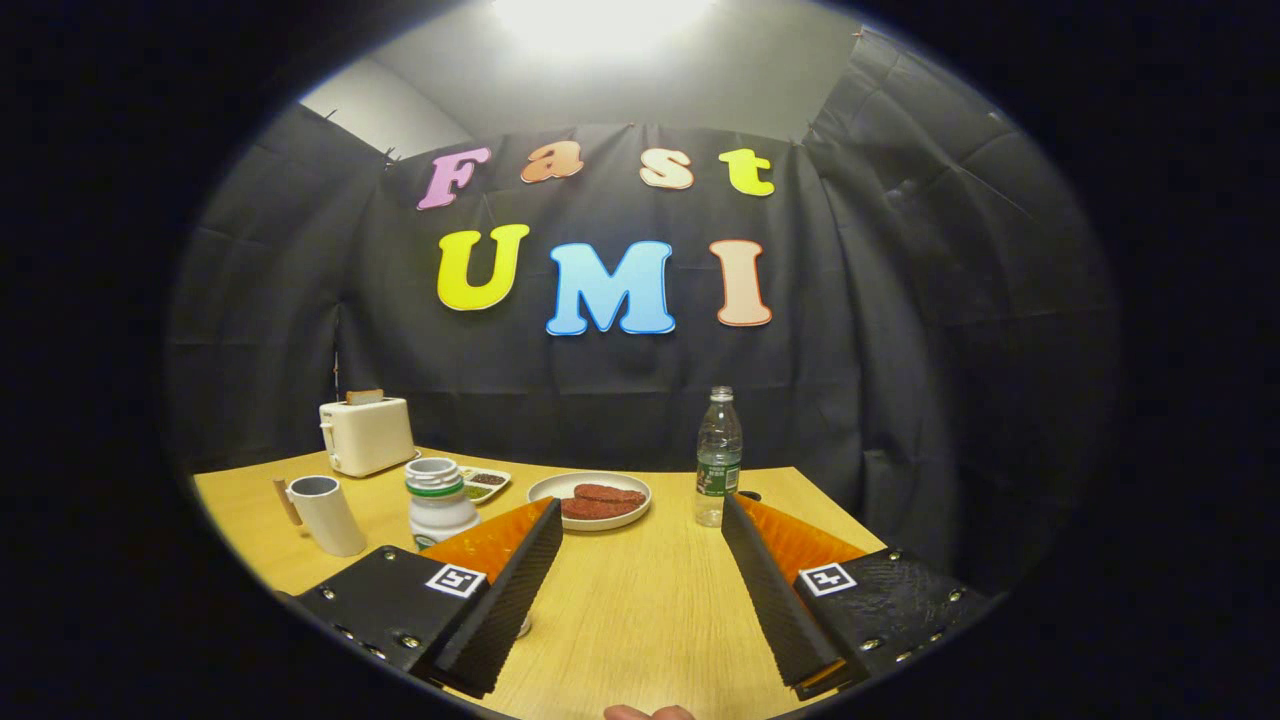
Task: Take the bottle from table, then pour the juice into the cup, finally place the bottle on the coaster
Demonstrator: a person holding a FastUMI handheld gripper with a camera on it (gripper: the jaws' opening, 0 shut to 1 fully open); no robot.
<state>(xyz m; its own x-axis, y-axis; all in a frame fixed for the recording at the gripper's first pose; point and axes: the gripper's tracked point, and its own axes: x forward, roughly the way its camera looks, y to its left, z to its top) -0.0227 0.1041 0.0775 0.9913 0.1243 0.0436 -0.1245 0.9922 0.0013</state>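
The gripper [640,545] hangs spread wide above the pale wooden counter [630,620], holding nothing. Beyond its fingers, toward the far edge, stand a clear plastic water bottle [718,456], a white plate of reddish patties [590,499], a white jar [439,500], a white mug [326,514] and a cream toaster [366,434].

Table [640,600]: pale wood-grain top, smooth, low sheen. Bottle [719,455] near far right edge: clear glossy plastic, paper-like label band. Cup [328,514] near left edge: matt, smooth. Jar [438,503]: glossy plastic. Plate [592,497]: smooth glazed look. Toaster [366,434] at far left corner: satin plastic. Gripper [640,530] fingers spread apart, holding nothing; inner pads [515,600] rough, ribbed.
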